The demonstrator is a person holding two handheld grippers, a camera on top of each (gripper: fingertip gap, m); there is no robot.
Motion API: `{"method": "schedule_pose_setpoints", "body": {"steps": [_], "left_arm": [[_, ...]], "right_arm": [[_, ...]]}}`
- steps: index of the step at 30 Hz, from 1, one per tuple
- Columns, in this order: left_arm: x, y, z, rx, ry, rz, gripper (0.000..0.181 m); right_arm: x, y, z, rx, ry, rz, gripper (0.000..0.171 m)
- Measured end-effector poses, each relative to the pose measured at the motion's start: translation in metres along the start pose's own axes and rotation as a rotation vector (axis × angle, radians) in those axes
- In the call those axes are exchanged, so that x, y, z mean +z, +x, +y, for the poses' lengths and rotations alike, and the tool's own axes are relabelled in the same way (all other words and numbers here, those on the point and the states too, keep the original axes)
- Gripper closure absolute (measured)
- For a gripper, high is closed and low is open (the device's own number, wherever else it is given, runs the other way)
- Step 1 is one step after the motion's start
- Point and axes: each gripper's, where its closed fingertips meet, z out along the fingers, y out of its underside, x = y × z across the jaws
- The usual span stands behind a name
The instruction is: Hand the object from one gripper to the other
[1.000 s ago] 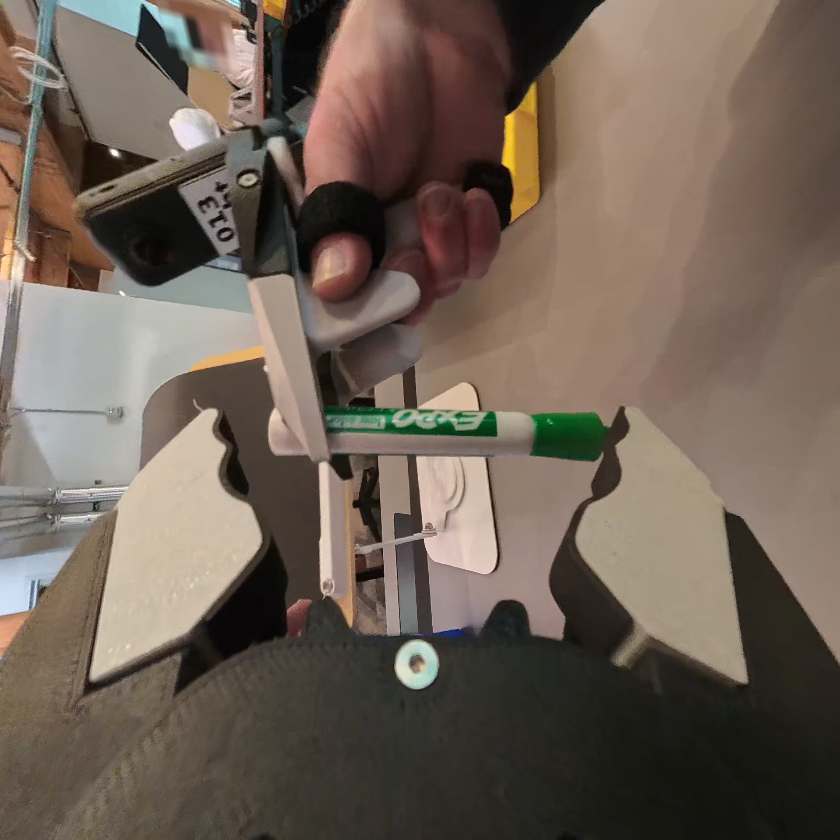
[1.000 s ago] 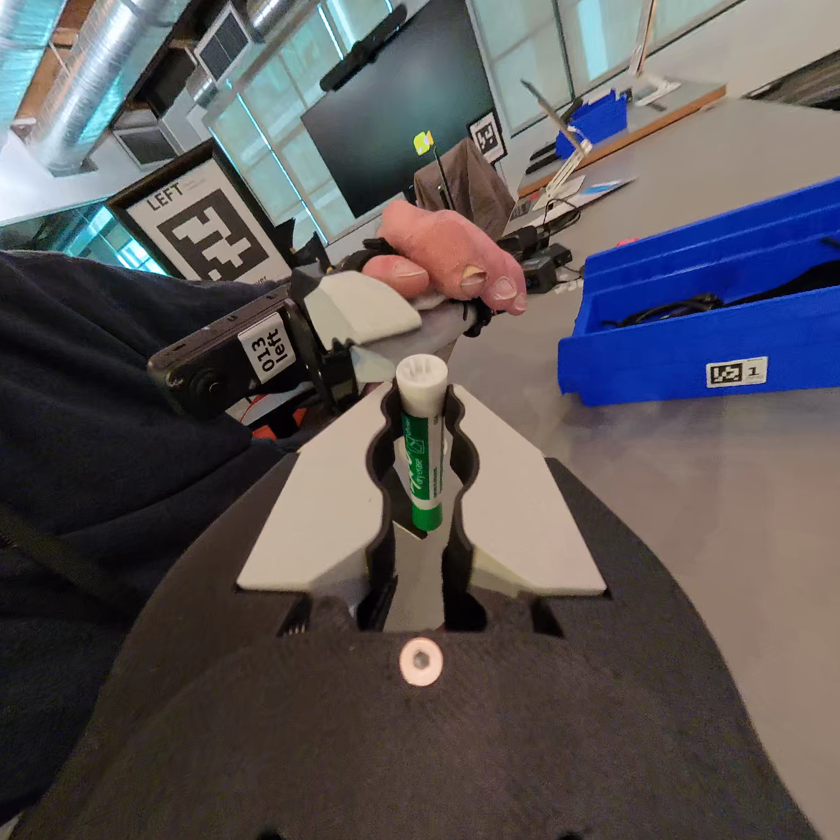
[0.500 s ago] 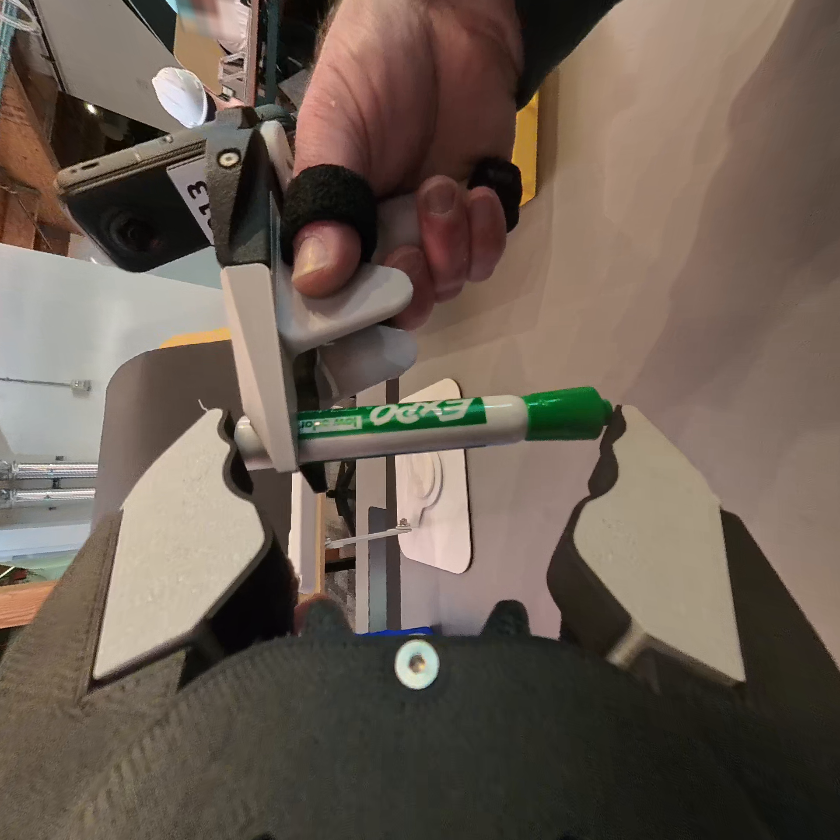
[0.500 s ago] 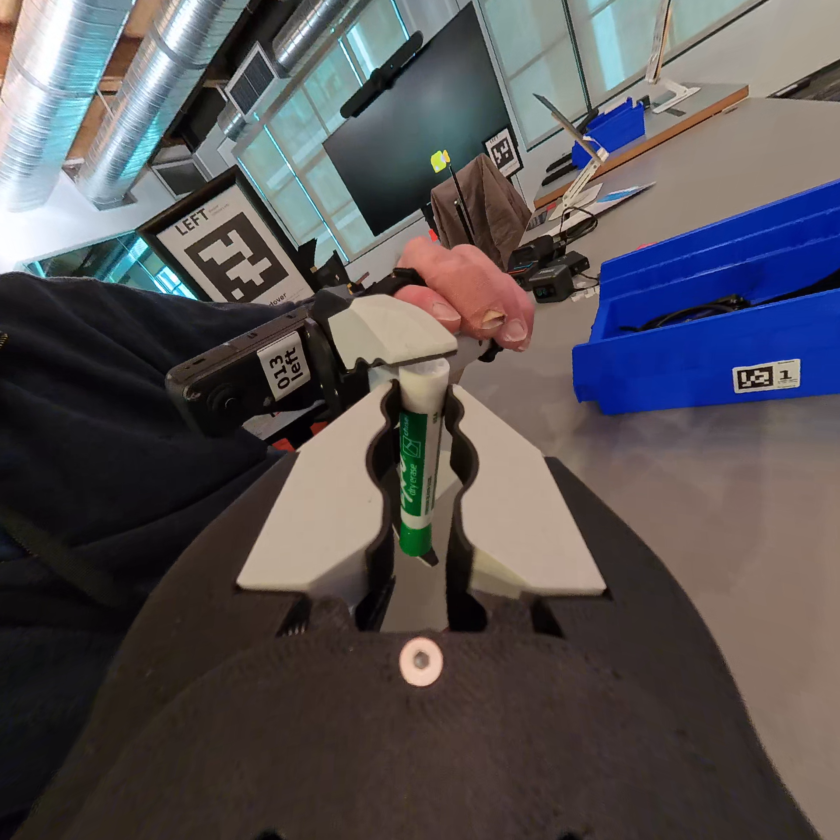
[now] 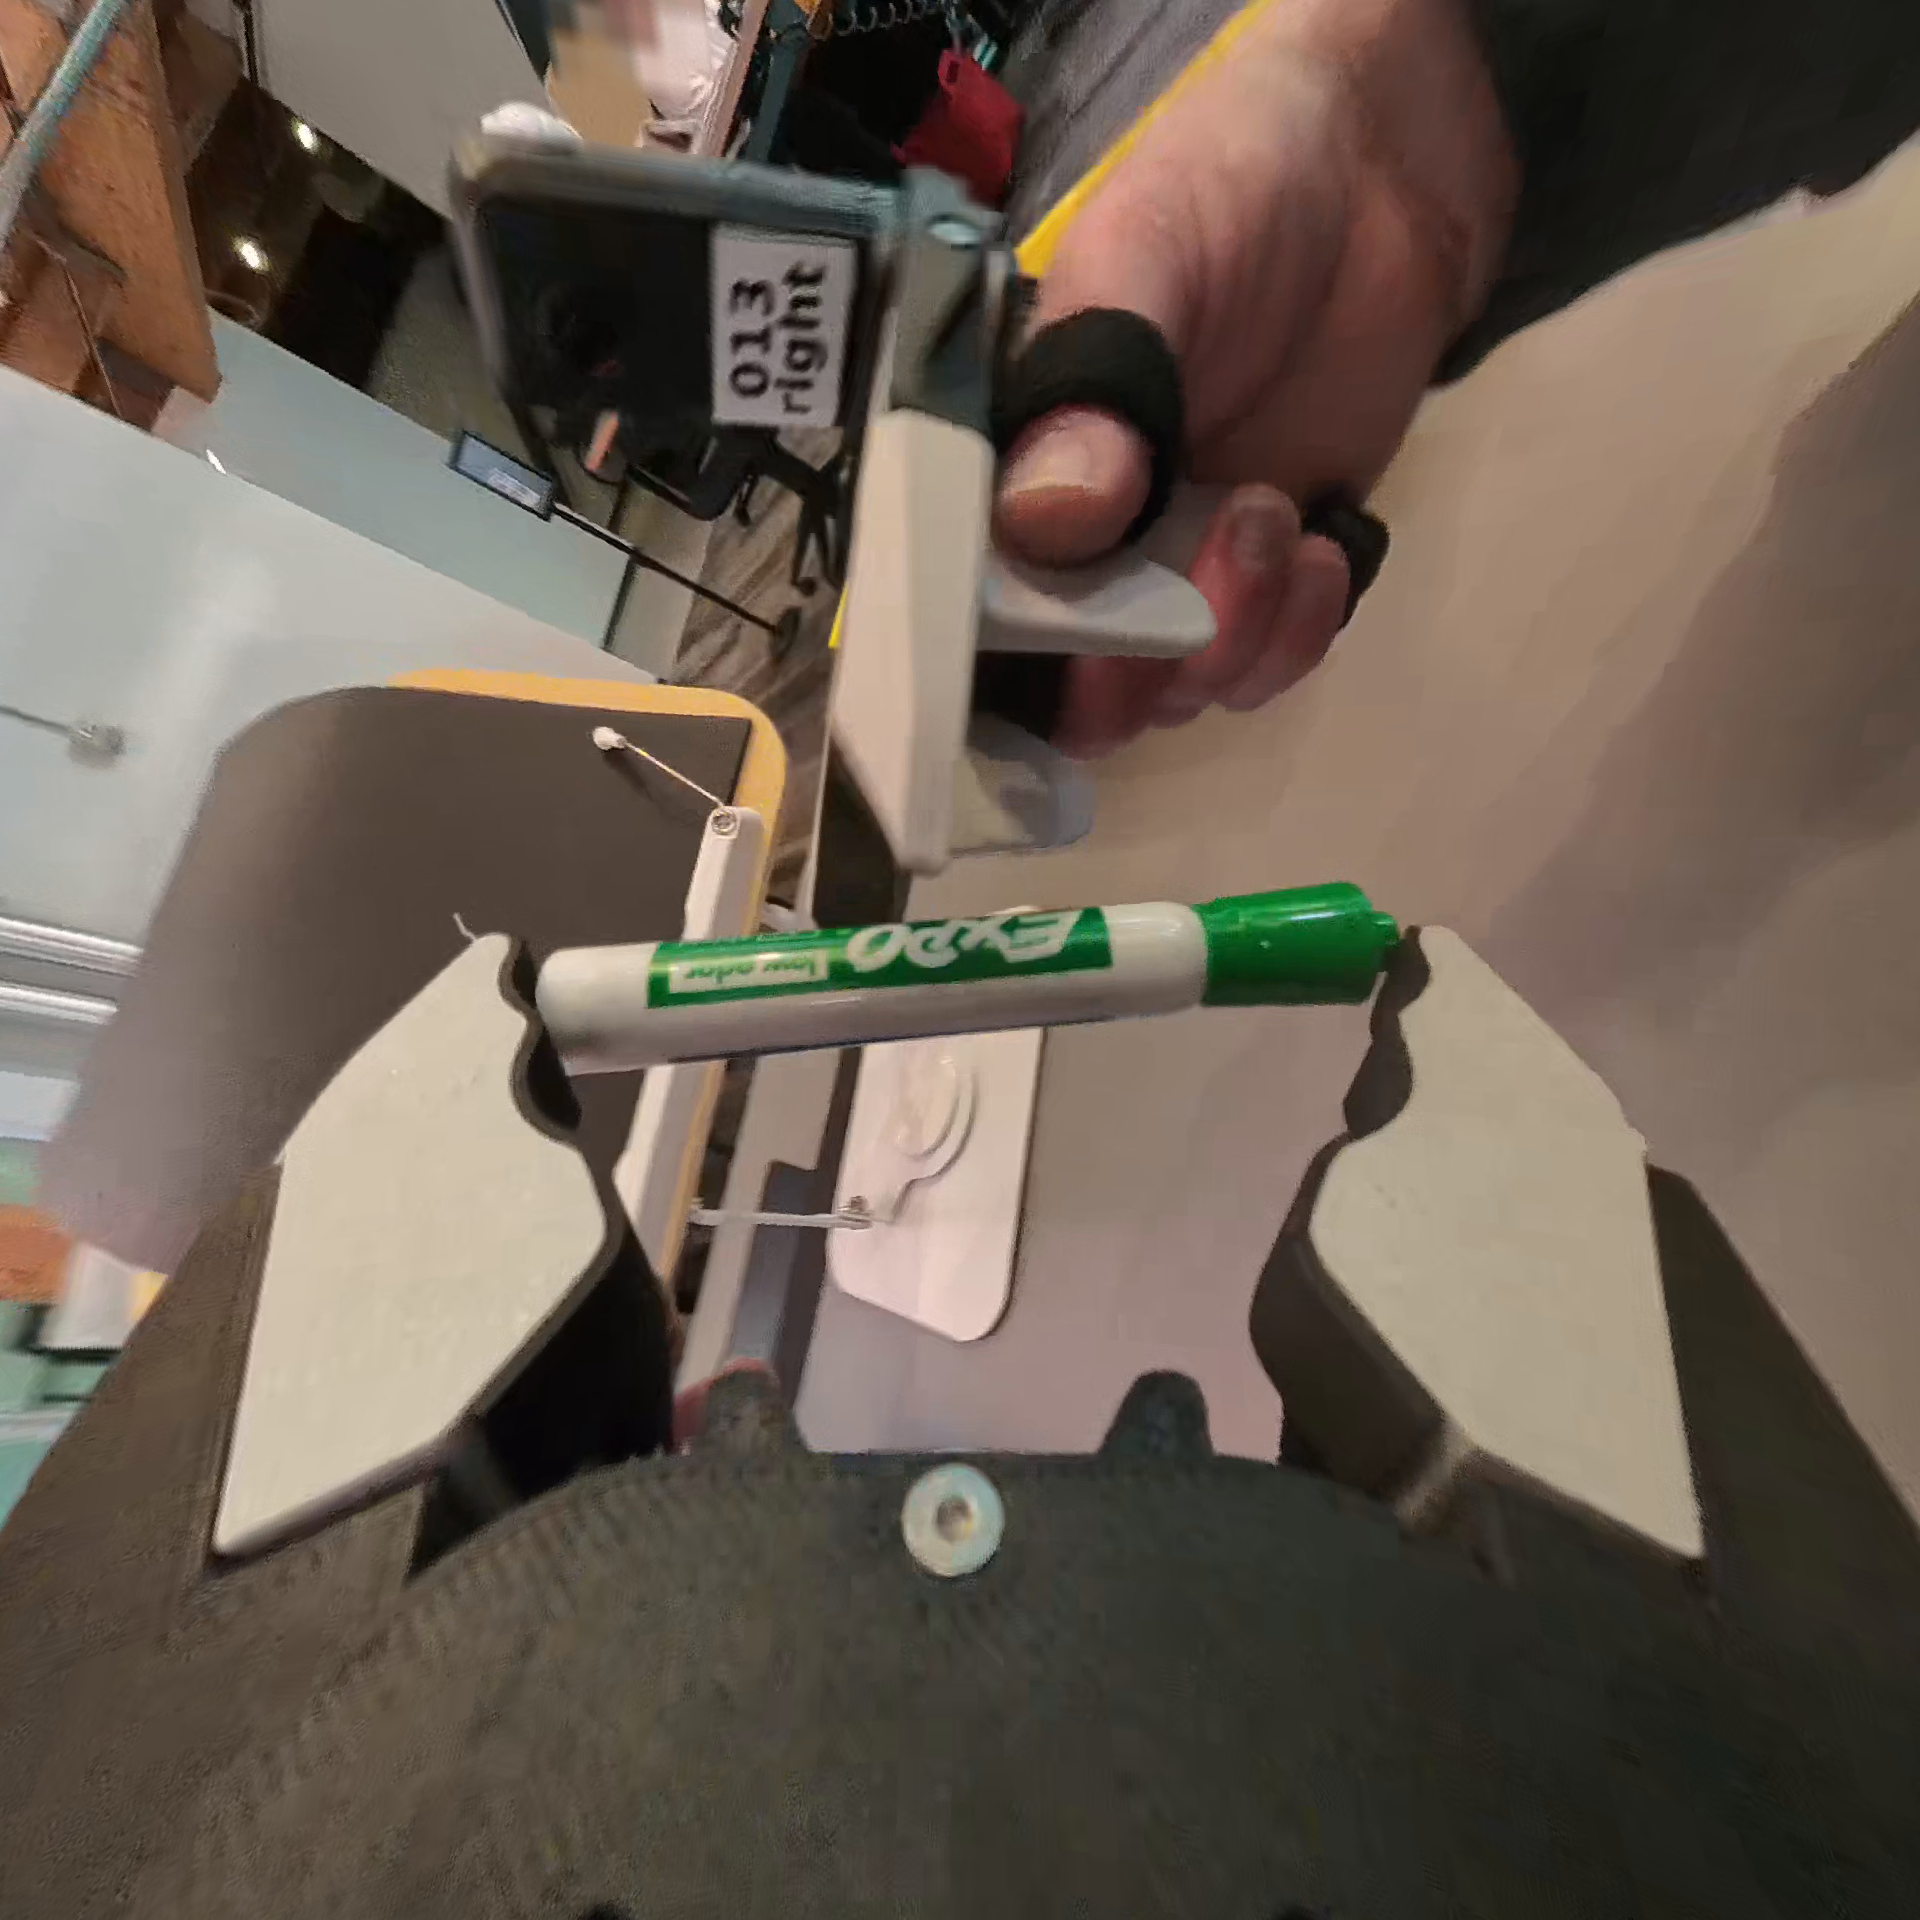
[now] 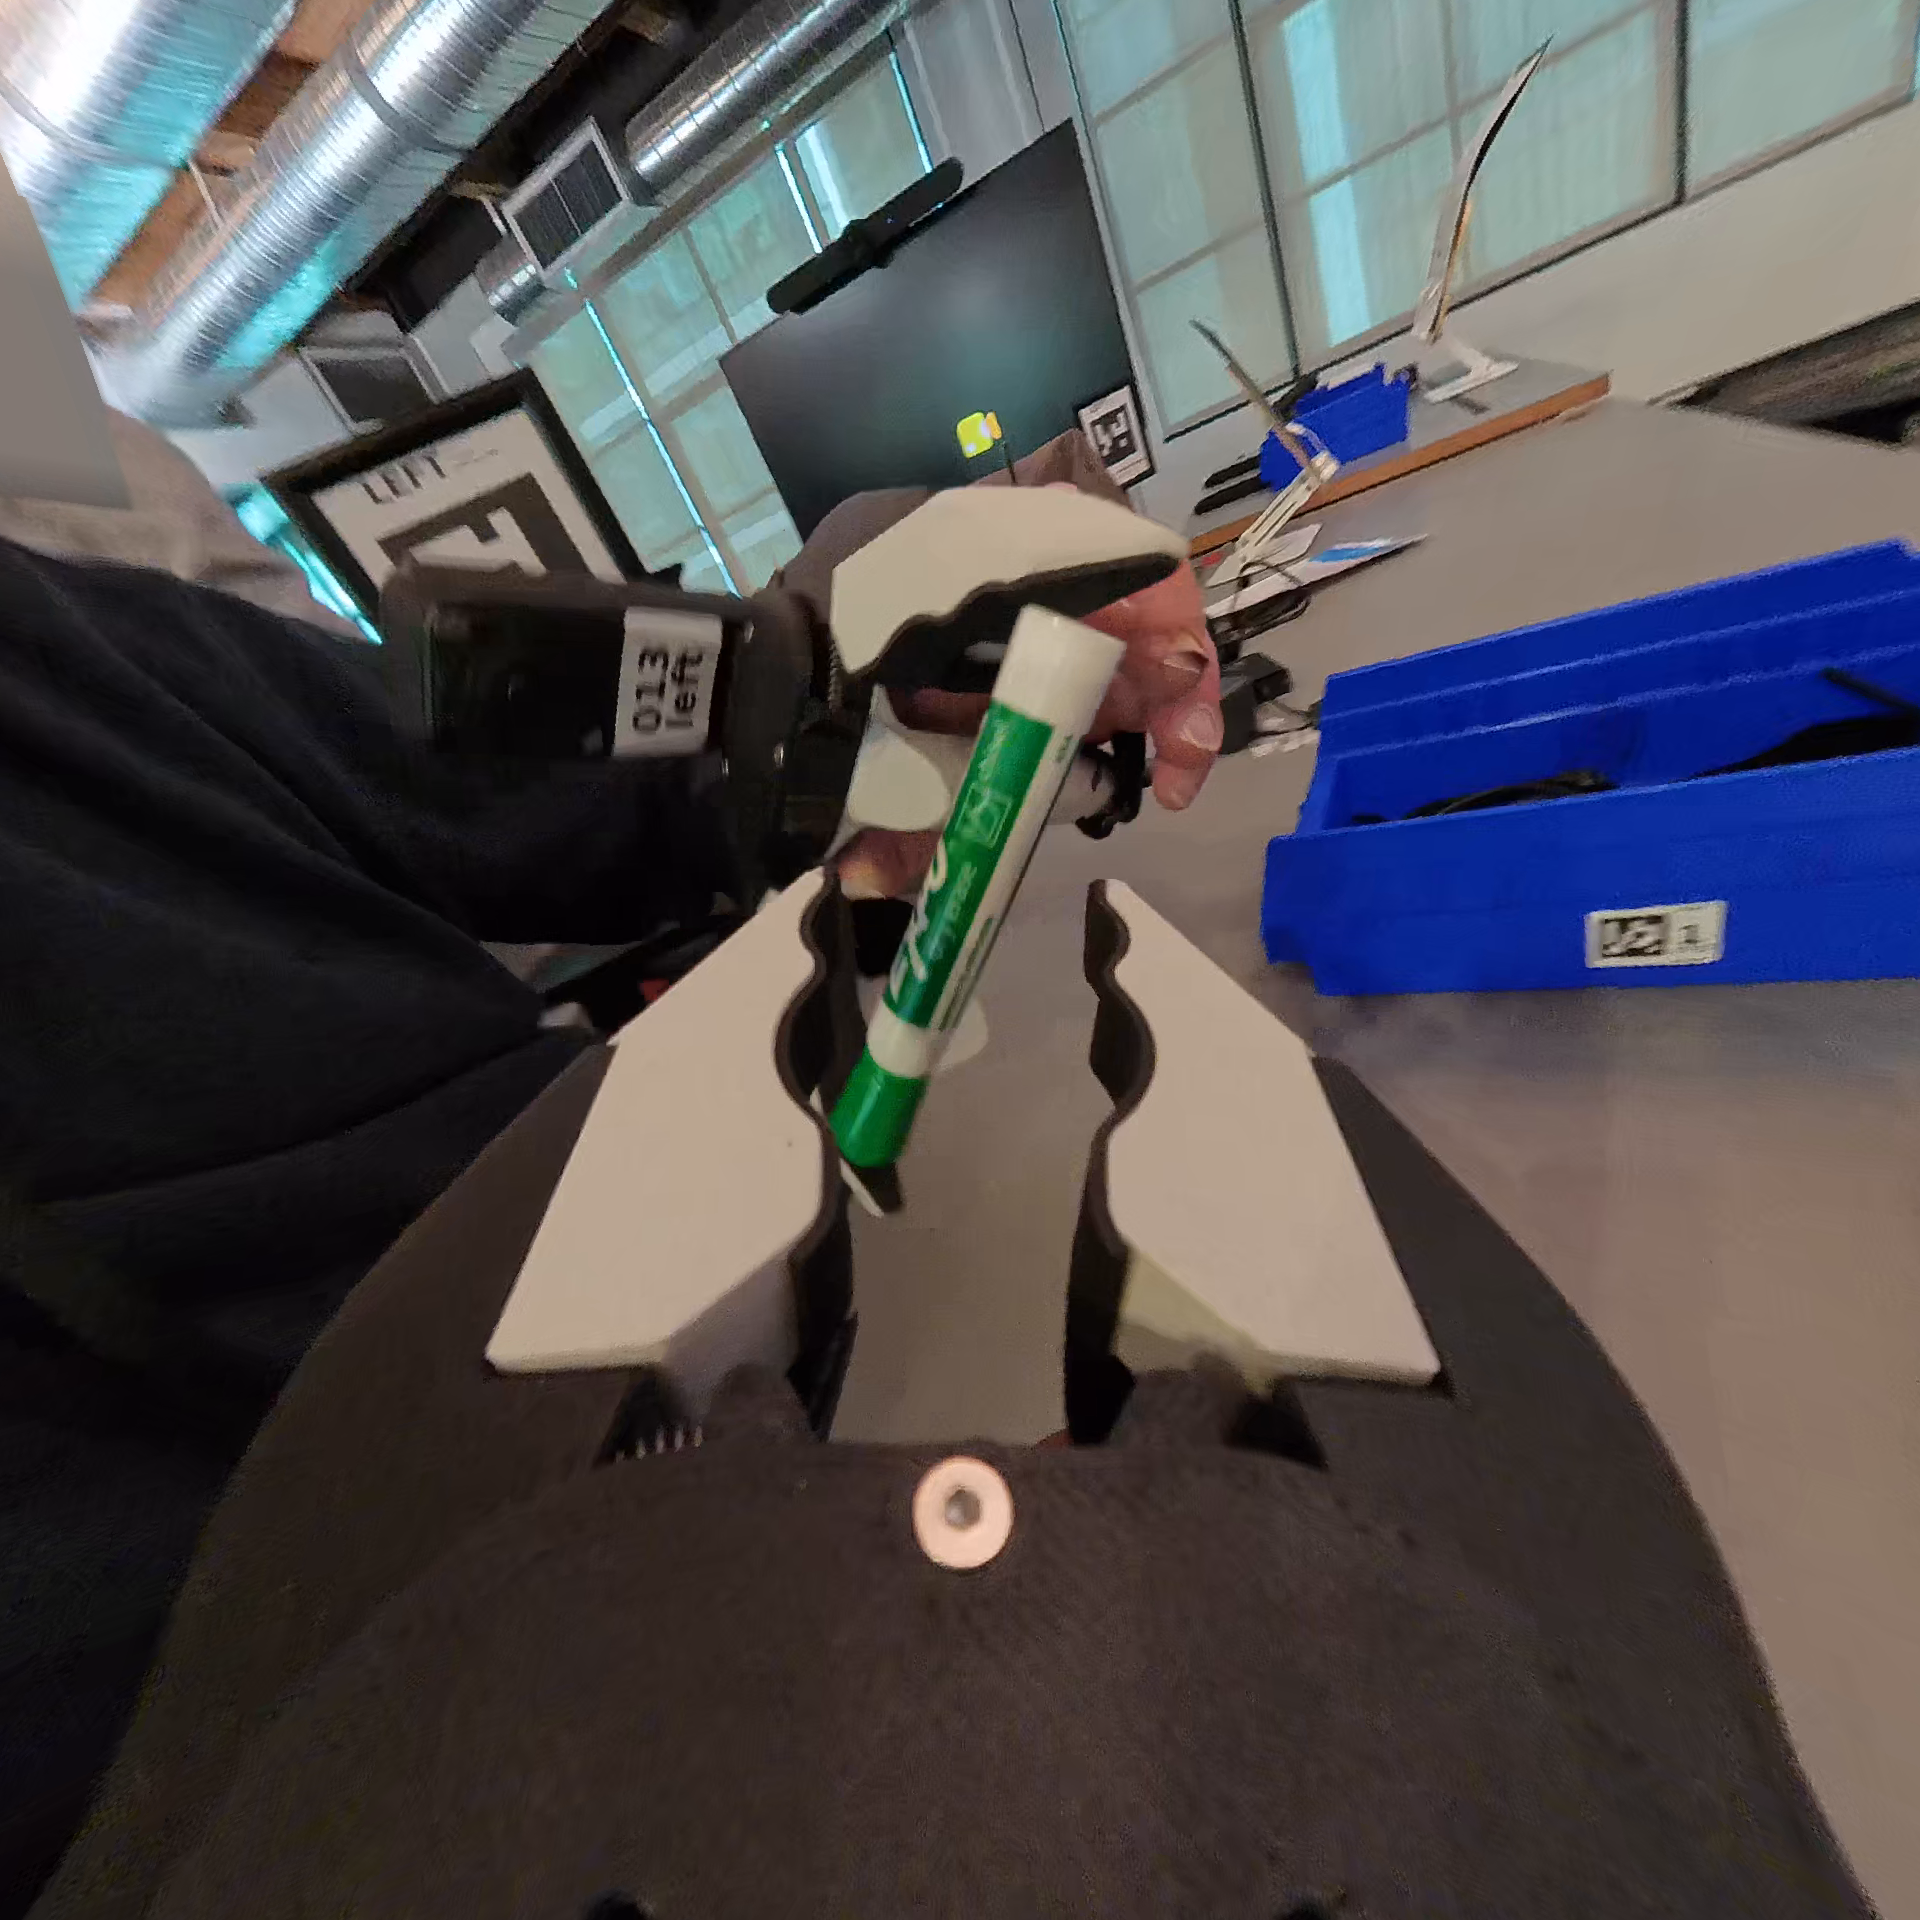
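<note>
The right gripper [image 6: 961, 1049] had let go, jaws now apart and backed off a bit from half a second earlier. The marker [image 5: 961, 987] sat wedged end to end between the left gripper's [image 5: 961, 997] widely spread fingers. Looked like the handoff was basically done, though that lengthwise pinch seemed kinda sketchy.

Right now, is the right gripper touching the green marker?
Apart. In the left wrist view the right gripper sits above the green marker, with a clear gap between its fingertips and the marker's barrel.
</note>
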Motion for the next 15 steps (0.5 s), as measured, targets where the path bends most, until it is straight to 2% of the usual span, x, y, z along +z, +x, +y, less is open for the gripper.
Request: {"method": "schedule_pose_setpoints", "body": {"steps": [4, 6, 9, 15], "left_arm": [[-0.005, -0.009, -0.002, -0.269, 0.071, 0.057, 0.038], [-0.008, -0.015, -0.002, -0.400, 0.110, 0.085, 0.038], [-0.009, -0.015, 0.000, -0.596, 0.149, 0.171, 0.038], [-0.007, -0.006, -0.005, -0.867, 0.226, 0.343, 0.038]], "right_arm": [[-0.019, -0.001, -0.007, -0.197, 0.013, 0.101, 0.125], [-0.032, -0.004, -0.015, -0.326, 0.033, 0.160, 0.130], [-0.037, 0.002, -0.006, -0.647, -0.126, 0.334, 0.133], [-0.015, -0.012, 0.008, -1.278, -0.356, 0.473, 0.130]]}}
